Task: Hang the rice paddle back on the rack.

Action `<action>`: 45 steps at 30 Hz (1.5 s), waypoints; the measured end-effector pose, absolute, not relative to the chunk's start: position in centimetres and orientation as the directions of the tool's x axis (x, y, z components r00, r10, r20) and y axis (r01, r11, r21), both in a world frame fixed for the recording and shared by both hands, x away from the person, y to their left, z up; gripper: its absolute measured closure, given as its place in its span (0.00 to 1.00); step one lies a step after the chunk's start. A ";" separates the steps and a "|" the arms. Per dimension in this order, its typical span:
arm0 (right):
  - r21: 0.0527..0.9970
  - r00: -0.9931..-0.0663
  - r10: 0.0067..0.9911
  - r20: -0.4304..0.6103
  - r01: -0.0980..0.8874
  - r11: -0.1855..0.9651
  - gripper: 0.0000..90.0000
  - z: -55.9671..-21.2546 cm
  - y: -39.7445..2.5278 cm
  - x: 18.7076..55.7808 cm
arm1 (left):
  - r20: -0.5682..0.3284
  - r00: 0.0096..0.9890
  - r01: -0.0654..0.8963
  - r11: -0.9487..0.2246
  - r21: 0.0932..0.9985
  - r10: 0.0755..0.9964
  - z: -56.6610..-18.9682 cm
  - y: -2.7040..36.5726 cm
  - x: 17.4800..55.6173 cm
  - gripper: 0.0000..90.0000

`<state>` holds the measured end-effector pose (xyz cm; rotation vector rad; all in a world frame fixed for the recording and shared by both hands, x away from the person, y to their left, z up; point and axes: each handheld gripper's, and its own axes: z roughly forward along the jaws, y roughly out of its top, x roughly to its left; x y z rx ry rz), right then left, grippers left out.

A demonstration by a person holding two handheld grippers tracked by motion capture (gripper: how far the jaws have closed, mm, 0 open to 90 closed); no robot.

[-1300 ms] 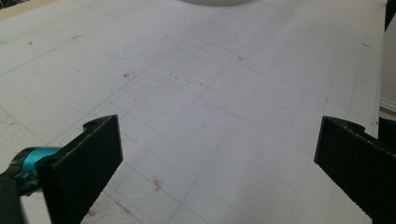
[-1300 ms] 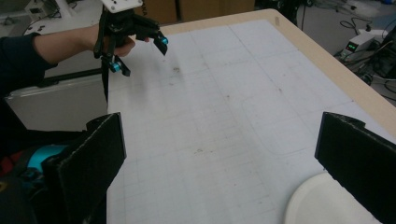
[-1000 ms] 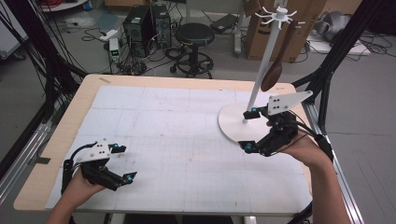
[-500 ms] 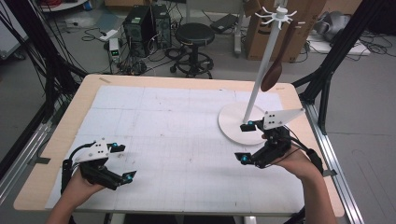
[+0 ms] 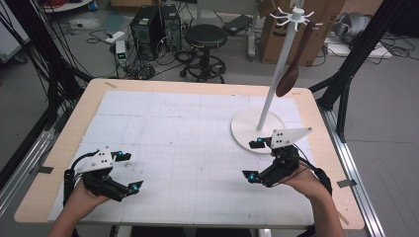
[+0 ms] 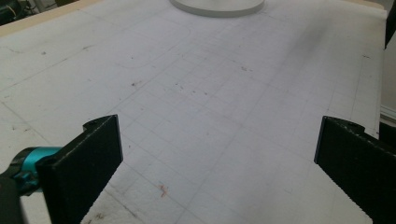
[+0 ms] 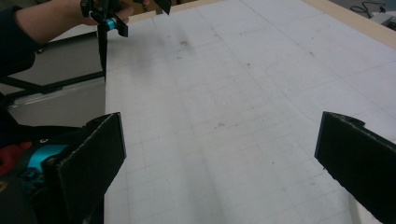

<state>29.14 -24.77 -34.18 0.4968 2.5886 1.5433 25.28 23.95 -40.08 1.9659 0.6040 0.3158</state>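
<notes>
We see a light wooden table across the middle of the high view. A white gridded mat covers most of it, and at right of centre 1 white round stand base sits on the mat.

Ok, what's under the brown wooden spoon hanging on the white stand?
Below the hanging brown wooden spoon lie the back of the white stand's round base and the bare white gridded mat. Nothing sits there. The hook holding its top end is too small to make out.
</notes>
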 end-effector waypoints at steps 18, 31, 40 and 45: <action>0.866 -0.929 0.355 0.105 0.261 0.427 0.01 -37.0 -25.0 28.1 | -0.060 0.841 0.274 -0.328 0.904 0.537 -40.0 24.2 25.3 0.02; 0.862 -0.923 0.369 0.110 0.274 0.427 0.01 -38.5 -24.8 27.6 | -0.073 0.845 0.256 -0.280 0.925 0.530 -39.7 24.9 25.1 0.02; 0.865 -0.914 0.389 0.119 0.287 0.411 0.01 -39.2 -25.0 27.4 | -0.063 0.853 0.238 -0.279 0.931 0.519 -39.7 24.7 25.2 0.02; 0.867 -0.909 0.399 0.123 0.294 0.402 0.01 -39.5 -25.4 27.1 | -0.068 0.855 0.234 -0.264 0.936 0.513 -39.6 24.8 25.2 0.02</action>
